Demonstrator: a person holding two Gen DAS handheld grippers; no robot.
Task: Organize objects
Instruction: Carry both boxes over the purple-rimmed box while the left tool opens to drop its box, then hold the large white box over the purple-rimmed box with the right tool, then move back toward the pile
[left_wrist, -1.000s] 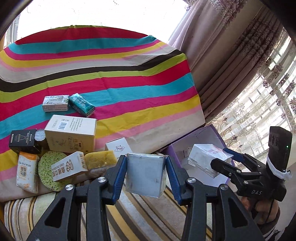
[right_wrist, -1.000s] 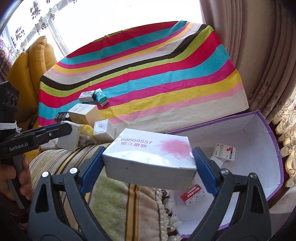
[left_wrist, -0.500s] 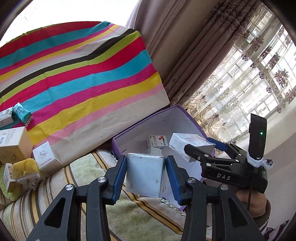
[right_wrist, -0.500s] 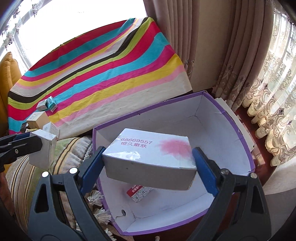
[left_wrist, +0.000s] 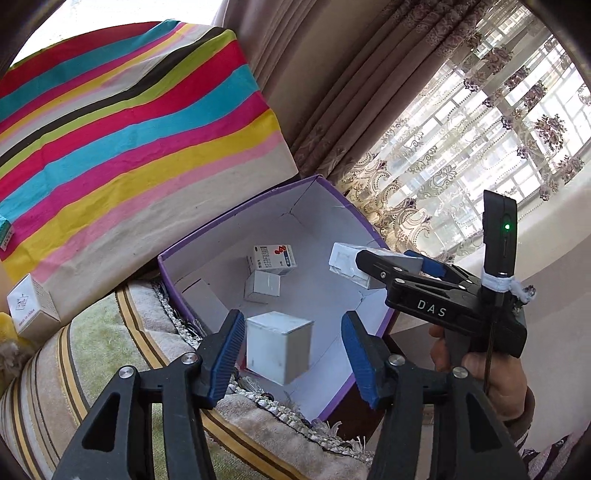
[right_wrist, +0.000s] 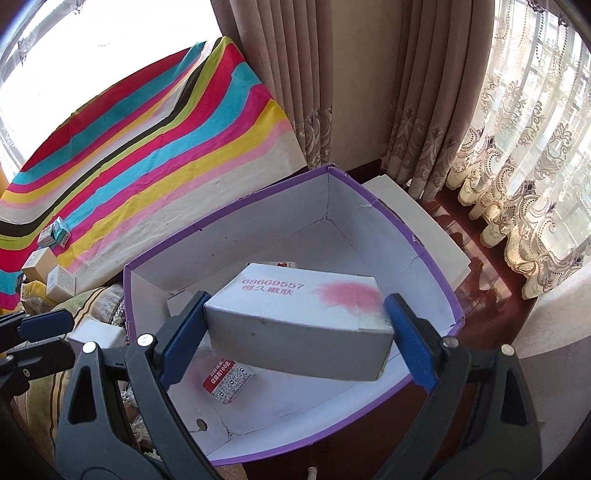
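A purple-rimmed open bin (left_wrist: 236, 218) with white inner walls sits beside the sofa. My left gripper (left_wrist: 291, 360) hangs over its near corner with its jaws opening. A small plain white box (left_wrist: 279, 347) is between the blue pads (left_wrist: 360, 363), with a gap showing on both sides, so nothing grips it. My right gripper (right_wrist: 295, 332) is shut on a longer white box with a pink blot (right_wrist: 306, 310), held over the bin (right_wrist: 436, 254). That gripper (left_wrist: 391, 264) also shows in the left wrist view, above the bin's right side. Three small boxes lie on the bin floor (left_wrist: 273, 258) (left_wrist: 262, 291) (right_wrist: 229, 380).
A striped cloth (left_wrist: 129, 122) covers the sofa back, with several small boxes (right_wrist: 55, 232) left on it and one white box (left_wrist: 31, 312) on the striped cushion (left_wrist: 110, 354). Curtains (right_wrist: 406, 92) hang behind the bin. A white board (right_wrist: 417, 221) lies beside the bin on dark floor.
Both grippers swung right from the pile of boxes to above the purple bin. The left jaws widened and let go of the small white box. The right still grips its box.
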